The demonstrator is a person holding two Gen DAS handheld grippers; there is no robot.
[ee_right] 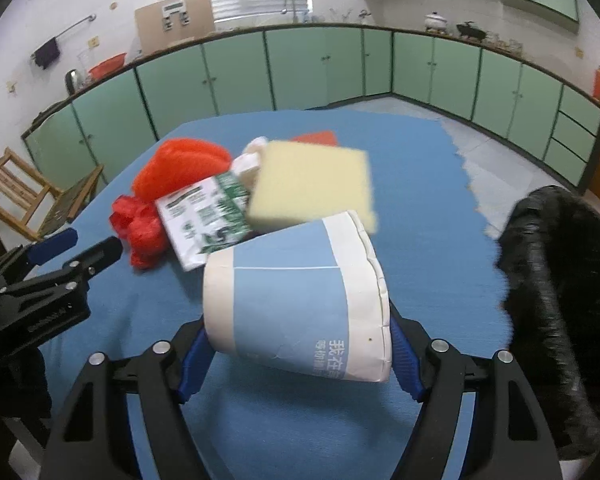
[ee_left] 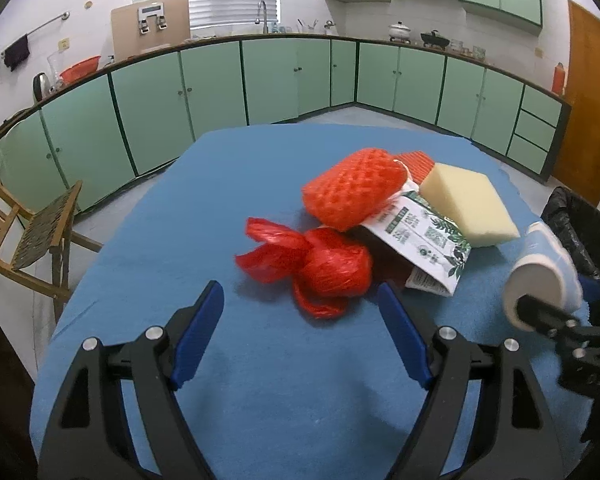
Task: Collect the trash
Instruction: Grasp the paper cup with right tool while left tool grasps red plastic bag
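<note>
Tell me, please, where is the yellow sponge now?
In the left wrist view the yellow sponge lies on the blue table, right of centre, between the red foam net and the black trash bag.

Bare blue tablecloth (ee_left: pixel 148 216) lies open from nine to eleven o'clock of the trash heap. The red bag (ee_left: pixel 332 272), orange net (ee_left: pixel 352 188), packet (ee_left: pixel 424 240) and sponge (ee_left: pixel 468 204) crowd together at centre; the black bin (ee_right: pixel 560 280) blocks three o'clock.
</note>
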